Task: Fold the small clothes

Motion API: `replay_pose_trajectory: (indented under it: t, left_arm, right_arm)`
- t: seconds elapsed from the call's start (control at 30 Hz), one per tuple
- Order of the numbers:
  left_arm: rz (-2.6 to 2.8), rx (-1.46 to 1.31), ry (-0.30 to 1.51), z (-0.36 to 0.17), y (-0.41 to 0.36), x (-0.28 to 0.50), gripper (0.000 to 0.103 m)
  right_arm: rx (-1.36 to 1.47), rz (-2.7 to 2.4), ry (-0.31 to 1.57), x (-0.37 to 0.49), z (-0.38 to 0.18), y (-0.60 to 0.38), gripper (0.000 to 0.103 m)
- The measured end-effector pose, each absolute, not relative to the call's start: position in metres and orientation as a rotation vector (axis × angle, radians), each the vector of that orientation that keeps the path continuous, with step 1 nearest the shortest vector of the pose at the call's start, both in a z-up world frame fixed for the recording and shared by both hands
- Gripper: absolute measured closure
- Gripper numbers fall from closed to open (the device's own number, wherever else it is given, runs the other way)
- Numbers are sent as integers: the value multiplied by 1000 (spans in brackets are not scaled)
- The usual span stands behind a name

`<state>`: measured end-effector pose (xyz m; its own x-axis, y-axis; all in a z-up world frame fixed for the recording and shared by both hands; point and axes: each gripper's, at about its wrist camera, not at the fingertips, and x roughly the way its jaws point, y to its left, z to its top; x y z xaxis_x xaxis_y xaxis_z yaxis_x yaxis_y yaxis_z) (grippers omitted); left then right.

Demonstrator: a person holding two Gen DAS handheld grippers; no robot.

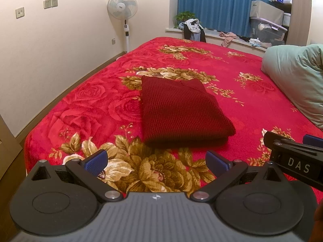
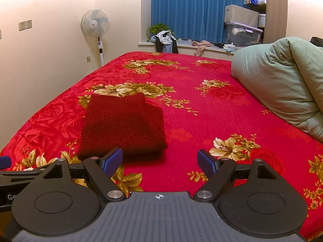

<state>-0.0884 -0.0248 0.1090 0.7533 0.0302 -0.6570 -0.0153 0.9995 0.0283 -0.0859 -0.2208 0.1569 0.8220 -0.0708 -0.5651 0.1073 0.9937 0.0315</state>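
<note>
A dark red knitted garment (image 1: 179, 111) lies folded into a neat rectangle on the red floral blanket (image 1: 90, 104); it also shows in the right wrist view (image 2: 123, 127). My left gripper (image 1: 156, 162) is open and empty, just short of the garment's near edge. My right gripper (image 2: 160, 162) is open and empty, to the right of the garment's near corner. The right gripper's body shows at the right edge of the left wrist view (image 1: 296, 157). Neither gripper touches the garment.
A pale green duvet (image 2: 282, 84) is bunched at the bed's right side. A standing fan (image 1: 123, 8) is by the left wall. A windowsill (image 2: 187, 45) with loose clothes, blue curtains (image 2: 191, 10) and storage boxes (image 2: 242, 32) lies beyond the bed.
</note>
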Motion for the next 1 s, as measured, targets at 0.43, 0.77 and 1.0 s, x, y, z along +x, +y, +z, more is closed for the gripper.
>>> replay_pose_trajectory:
  t: [0.43,0.77,1.0]
  left_arm:
    - [30,19,712,107,-26,-90,0]
    - [30,15,712,107,-27,-90,0]
    - [32,17,710,107,-27,-90,0]
  right_arm:
    - [61,-107,604,-88,156,-221,23]
    - [66,-112,600,-88,157,-221,23]
    - [67,-111,600,-88,156,-221,23]
